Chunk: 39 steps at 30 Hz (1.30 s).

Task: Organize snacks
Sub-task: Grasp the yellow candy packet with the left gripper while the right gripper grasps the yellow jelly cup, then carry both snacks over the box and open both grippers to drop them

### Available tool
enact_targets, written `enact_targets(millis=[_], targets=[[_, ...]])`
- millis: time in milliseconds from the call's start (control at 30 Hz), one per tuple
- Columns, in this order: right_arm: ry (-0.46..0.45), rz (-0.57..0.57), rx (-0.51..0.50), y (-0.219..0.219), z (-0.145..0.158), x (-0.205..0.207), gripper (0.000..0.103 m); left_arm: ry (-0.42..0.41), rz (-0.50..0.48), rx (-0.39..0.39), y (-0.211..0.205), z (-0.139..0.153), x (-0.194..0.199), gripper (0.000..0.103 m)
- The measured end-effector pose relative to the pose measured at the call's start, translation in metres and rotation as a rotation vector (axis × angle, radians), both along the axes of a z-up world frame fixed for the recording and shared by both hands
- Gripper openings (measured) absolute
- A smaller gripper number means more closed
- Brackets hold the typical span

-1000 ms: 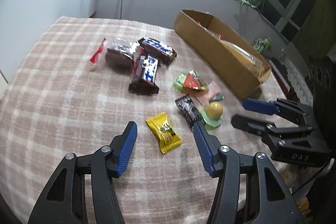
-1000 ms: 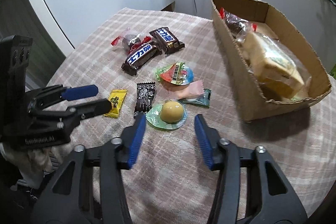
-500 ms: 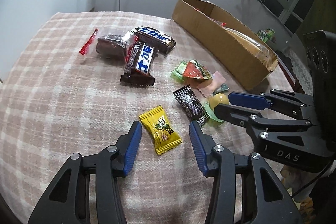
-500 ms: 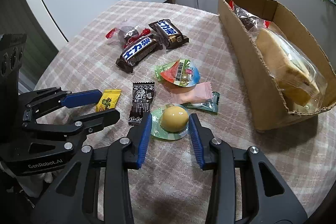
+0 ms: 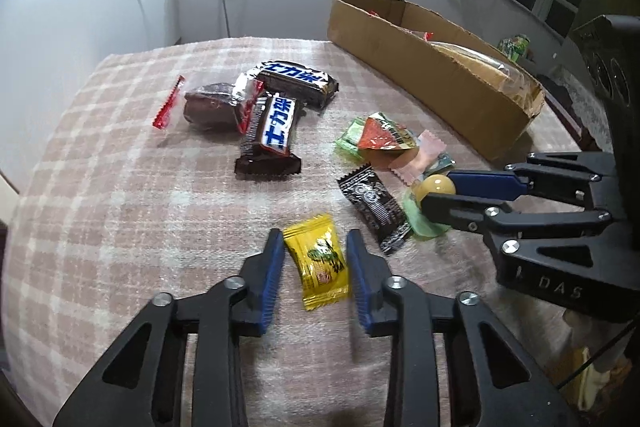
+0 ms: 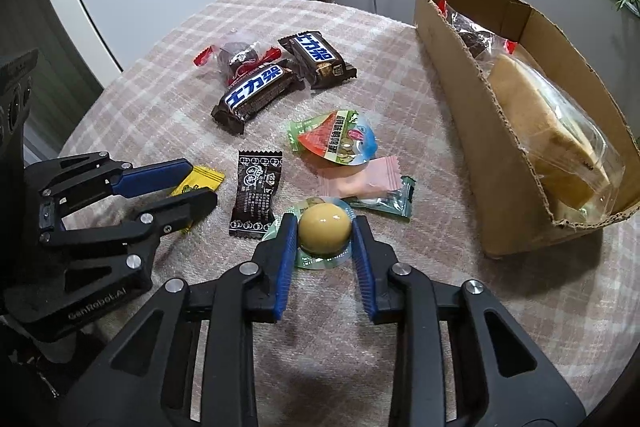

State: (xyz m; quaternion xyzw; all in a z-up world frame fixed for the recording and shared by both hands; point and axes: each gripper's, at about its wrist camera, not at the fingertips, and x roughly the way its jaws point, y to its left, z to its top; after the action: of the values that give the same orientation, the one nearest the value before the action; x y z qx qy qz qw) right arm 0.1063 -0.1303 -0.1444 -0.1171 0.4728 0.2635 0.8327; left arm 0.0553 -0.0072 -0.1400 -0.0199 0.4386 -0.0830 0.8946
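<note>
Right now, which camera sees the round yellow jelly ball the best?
The right wrist view. There the yellow jelly cup sits whole between the right gripper fingers, with its dome and green lid showing. In the left wrist view that gripper's fingers hide most of it, leaving part of the dome and lid.

The cardboard box (image 5: 420, 67) is hiding most of its contents behind its near wall in the left wrist view. Beside the box, the right gripper (image 5: 434, 193) is covering part of the yellow jelly cup (image 5: 434, 183). In the right wrist view, the left gripper (image 6: 200, 183) is hiding most of the yellow candy packet (image 6: 202, 177). The blue pad (image 5: 358, 275) is blurring where it meets that packet's edge.
</note>
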Motion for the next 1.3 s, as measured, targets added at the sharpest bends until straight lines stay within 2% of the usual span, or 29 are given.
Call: enact_targets(millis=[167,633,967,1300], targets=[[-0.016,0.003,-0.015,0.001,0.001,-0.003,0.028,-0.008,-0.007,-0.003,0.003,-0.001,-0.002,0.024],[-0.029,-0.009,0.031,-0.01,0.013,-0.007,0.028,-0.008,0.028,-0.077,0.015,0.006,-0.006,0.022],[-0.089,-0.023,0.089,-0.029,0.053,-0.006,0.028,-0.053,0.029,-0.115,0.024,0.032,0.002,0.022],[-0.155,-0.092,0.115,-0.069,0.092,0.024,0.028,-0.126,-0.015,-0.126,0.005,0.069,0.045,0.022]])
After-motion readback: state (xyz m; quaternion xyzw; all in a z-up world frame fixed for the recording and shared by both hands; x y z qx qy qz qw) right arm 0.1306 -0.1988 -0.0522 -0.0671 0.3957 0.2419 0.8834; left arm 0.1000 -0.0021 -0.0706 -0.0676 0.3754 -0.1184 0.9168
